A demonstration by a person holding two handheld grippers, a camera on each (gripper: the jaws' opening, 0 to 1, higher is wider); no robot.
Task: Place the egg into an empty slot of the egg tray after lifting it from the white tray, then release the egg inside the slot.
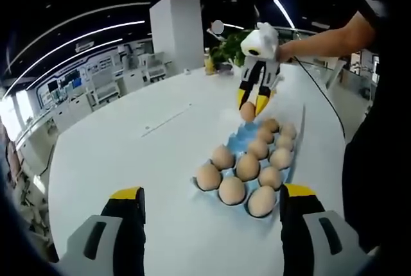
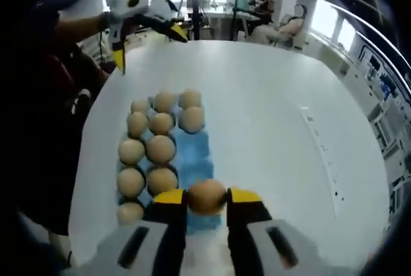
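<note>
- The right gripper (image 2: 207, 197) is seen closed on an egg (image 2: 207, 196), which is pinched between its two yellow-tipped jaws.
- The same gripper (image 1: 255, 104) is also seen from the left gripper view, held by a hand (image 1: 286, 50) at the far end of the tray, with the egg (image 1: 248, 112) at its jaw tips.
- The held egg is positioned just above the near end of a blue egg tray (image 2: 194, 154), over an uncovered blue part of it; whether the egg touches the tray cannot be told.
- Ahead of and to the left of the right gripper, other eggs (image 2: 160, 148) are seated in the tray's slots, in two filled columns and a shorter row at the far end.
- The left gripper (image 1: 212, 202) is held wide open with nothing between its jaws, just short of the tray's near end (image 1: 239, 140).
- The left gripper (image 2: 148, 25) is also seen beyond the far end of the tray in the right gripper view.
- The tray is set on a white table (image 2: 270, 115).
- Seated people (image 2: 276, 22) are seen beyond the table's far edge.
</note>
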